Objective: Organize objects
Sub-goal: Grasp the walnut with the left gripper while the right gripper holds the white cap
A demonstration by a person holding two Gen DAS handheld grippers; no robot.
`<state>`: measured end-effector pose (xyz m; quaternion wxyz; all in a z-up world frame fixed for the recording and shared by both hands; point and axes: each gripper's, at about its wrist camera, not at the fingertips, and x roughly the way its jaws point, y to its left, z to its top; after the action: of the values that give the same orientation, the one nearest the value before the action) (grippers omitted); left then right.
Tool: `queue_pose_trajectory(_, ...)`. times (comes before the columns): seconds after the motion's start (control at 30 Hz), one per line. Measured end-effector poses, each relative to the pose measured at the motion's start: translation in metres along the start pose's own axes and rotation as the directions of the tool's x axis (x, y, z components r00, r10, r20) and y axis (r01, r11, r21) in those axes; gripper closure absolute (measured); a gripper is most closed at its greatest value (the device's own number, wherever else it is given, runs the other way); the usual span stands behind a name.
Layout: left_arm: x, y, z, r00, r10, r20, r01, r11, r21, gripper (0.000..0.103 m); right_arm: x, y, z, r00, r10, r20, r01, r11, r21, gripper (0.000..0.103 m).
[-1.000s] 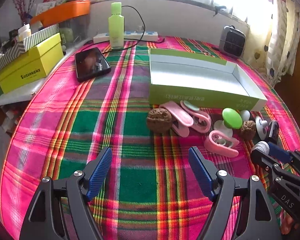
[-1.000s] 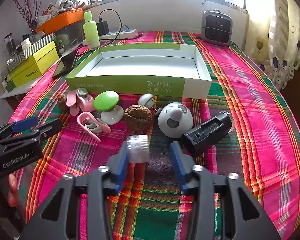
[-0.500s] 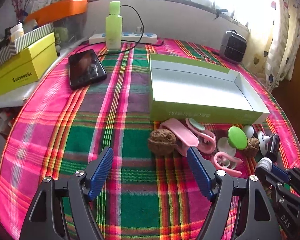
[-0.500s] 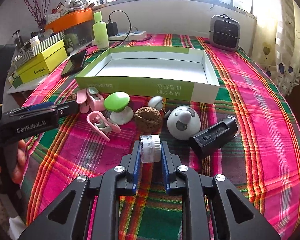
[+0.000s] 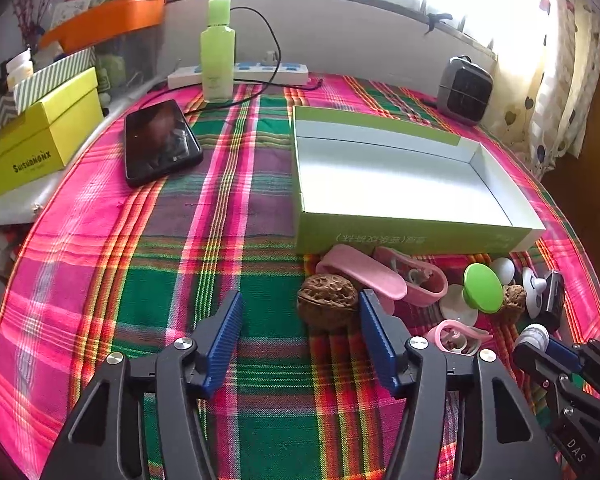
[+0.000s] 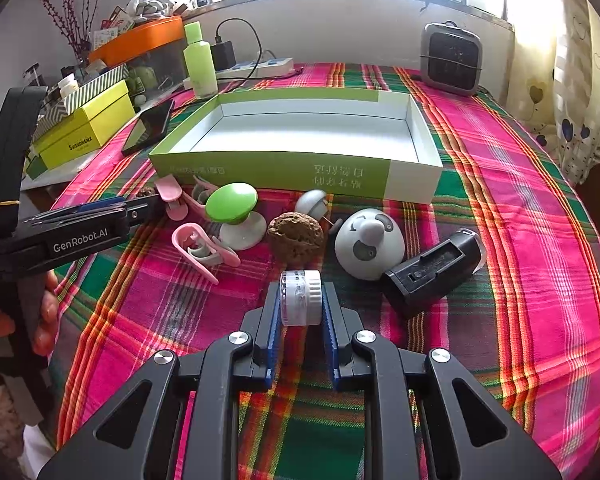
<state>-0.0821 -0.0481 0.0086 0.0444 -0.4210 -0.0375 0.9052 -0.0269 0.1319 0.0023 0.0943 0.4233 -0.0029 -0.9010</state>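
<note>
A: Box (image 6: 284,172) first, the biggest thing here: a shallow green-and-white cardboard tray lying open on the counter (image 6: 520,240), its long side running across the right wrist view. It holds nothing yet. The small things sit in a row just in front of its near wall.

B: How would it handle?

A: Light and thin-walled, I'd judge. It would likely flex if pinched at one wall, so better left where it is and filled.

B: Next down?

A: The black case (image 6: 432,272), lying on its side, long axis slanting up to the right. Probably stiff plastic; take it across its narrow width. Then the grey dome toy (image 6: 370,240), smooth and rounded, likely slippery.

B: And the walnut?

A: One walnut (image 5: 327,302) sits between the spread fingers of the left gripper (image 5: 300,316), nearer its right finger; whether they touch I cannot tell. Hard and ridged, it should grip well across its middle. A second walnut (image 6: 296,236) lies by the dome.

B: The pink clips?

A: A pink clip (image 6: 204,248) points down to the right; springy, best held at its thick end.

B: Smallest?

A: The small jar (image 6: 301,298), pinched between the fingers of the right gripper (image 6: 301,312). Its round ends press against the pads, so its axis runs left to right. It looks light and rigid; too hard a squeeze could pop it out.
</note>
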Motion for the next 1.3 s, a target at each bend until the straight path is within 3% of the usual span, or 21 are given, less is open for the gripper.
queue_pose_trajectory(0.4,0.002,-0.001,0.002,1.0,-0.015,-0.002,0.015,1.0,0.005,0.074,0.0,-0.001,0.0,1.0,0.002,0.0,-0.002,1.0,0.002,0.083)
queue_pose_trajectory(0.93,-0.013,-0.008,-0.005,1.0,-0.027,0.012,0.027,0.999,0.021,0.074,-0.004,0.001,0.0,1.0,0.025,0.018,-0.025,1.0,-0.012,0.083)
queue_pose_trajectory(1.3,-0.036,-0.023,0.004,0.996,-0.075,0.048,0.073,0.996,0.046,0.074,-0.016,0.001,0.024,0.995,0.068,0.073,-0.065,0.997,-0.035,0.083)
